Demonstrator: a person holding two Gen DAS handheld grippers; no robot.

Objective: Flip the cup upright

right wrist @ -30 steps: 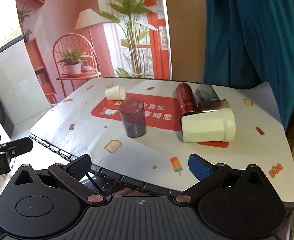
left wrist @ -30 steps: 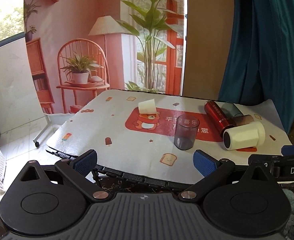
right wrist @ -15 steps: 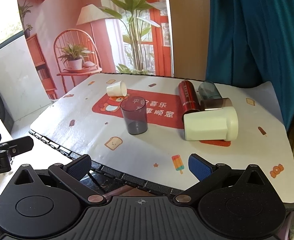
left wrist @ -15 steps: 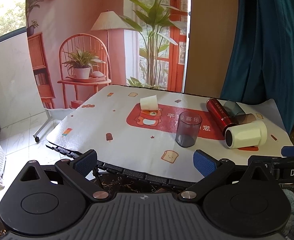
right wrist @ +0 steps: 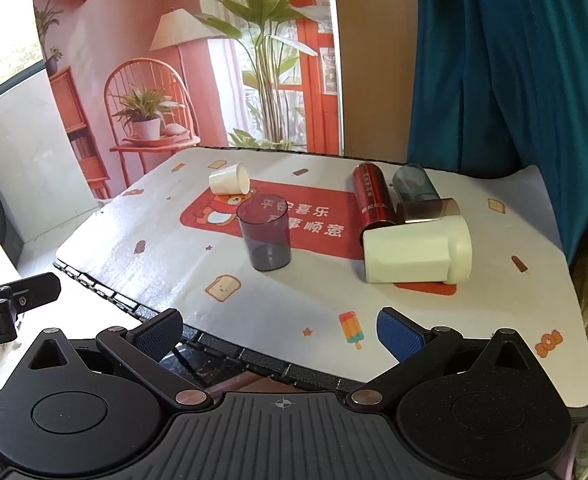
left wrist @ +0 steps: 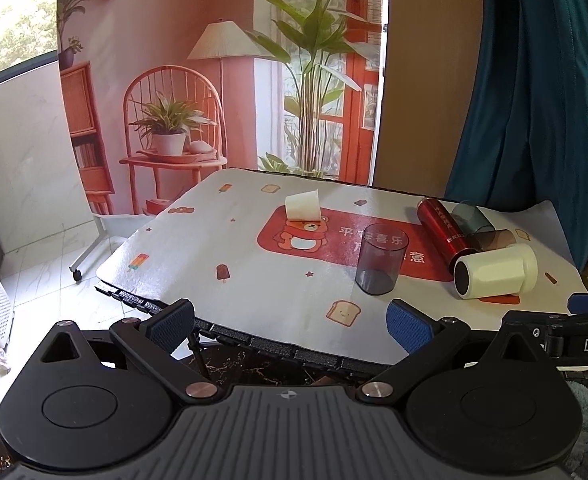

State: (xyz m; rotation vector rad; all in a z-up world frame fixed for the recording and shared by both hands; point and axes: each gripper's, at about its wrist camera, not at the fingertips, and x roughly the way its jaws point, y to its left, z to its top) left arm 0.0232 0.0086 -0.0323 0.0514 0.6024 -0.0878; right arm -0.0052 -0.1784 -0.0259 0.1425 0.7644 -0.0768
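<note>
A dark clear tumbler point(left wrist: 381, 258) point(right wrist: 264, 237) stands upright mid-table. A small white paper cup point(left wrist: 303, 205) point(right wrist: 229, 179) lies on its side at the back. A large cream cup point(left wrist: 494, 270) point(right wrist: 416, 251) lies on its side at the right. Beside it lie a red bottle point(left wrist: 442, 229) point(right wrist: 372, 199), a teal clear cup point(right wrist: 413, 182) and a brown clear cup point(right wrist: 429, 210). My left gripper point(left wrist: 289, 322) and right gripper point(right wrist: 279, 332) are open and empty, both off the table's near edge.
The table point(right wrist: 494, 312) has a white patterned cloth with a red bear mat. A teal curtain point(right wrist: 494, 64) hangs at the back right. A printed backdrop stands behind. The right gripper's body shows at the left view's right edge point(left wrist: 574, 344).
Both grippers have risen and tilted a little, so the table shows lower and closer. No object on the table has moved. Both stay open.
</note>
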